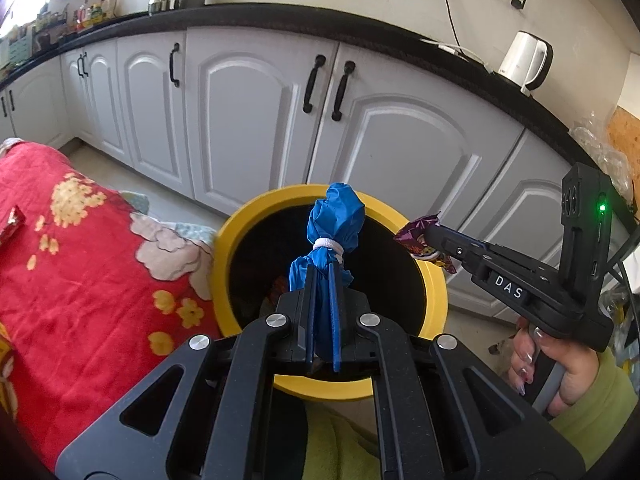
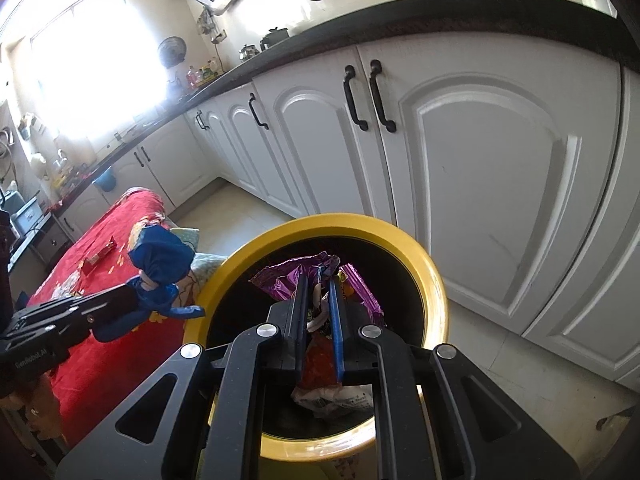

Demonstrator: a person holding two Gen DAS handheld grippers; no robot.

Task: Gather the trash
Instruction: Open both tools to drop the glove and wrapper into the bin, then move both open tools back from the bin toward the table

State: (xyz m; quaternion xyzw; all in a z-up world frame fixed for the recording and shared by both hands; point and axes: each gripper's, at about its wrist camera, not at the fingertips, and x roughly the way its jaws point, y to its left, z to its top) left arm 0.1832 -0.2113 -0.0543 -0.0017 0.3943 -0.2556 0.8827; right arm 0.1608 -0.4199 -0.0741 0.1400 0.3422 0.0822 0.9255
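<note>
Landmark: yellow bin [image 1: 434, 280], on the floor in front of the white cabinets [image 1: 248, 120].

Left tongs [image 1: 324, 280]: closed tight on a blue tied bundle [image 1: 334, 220], held over the bin's mouth. White tie around the bundle's neck.

Right tongs [image 2: 318, 284]: closed on a purple wrapper [image 2: 280, 280], also held above the bin opening. More wrappers lie inside the bin.

Red floral cloth [image 1: 80, 240] just left of the bin; a small red packet [image 1: 14, 222] lies on it.

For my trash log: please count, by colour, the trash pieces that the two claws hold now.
Blue: 1, tied blue bag in the left claw.
Purple: 1, purple wrapper in the right claw.
Total: 2.
</note>
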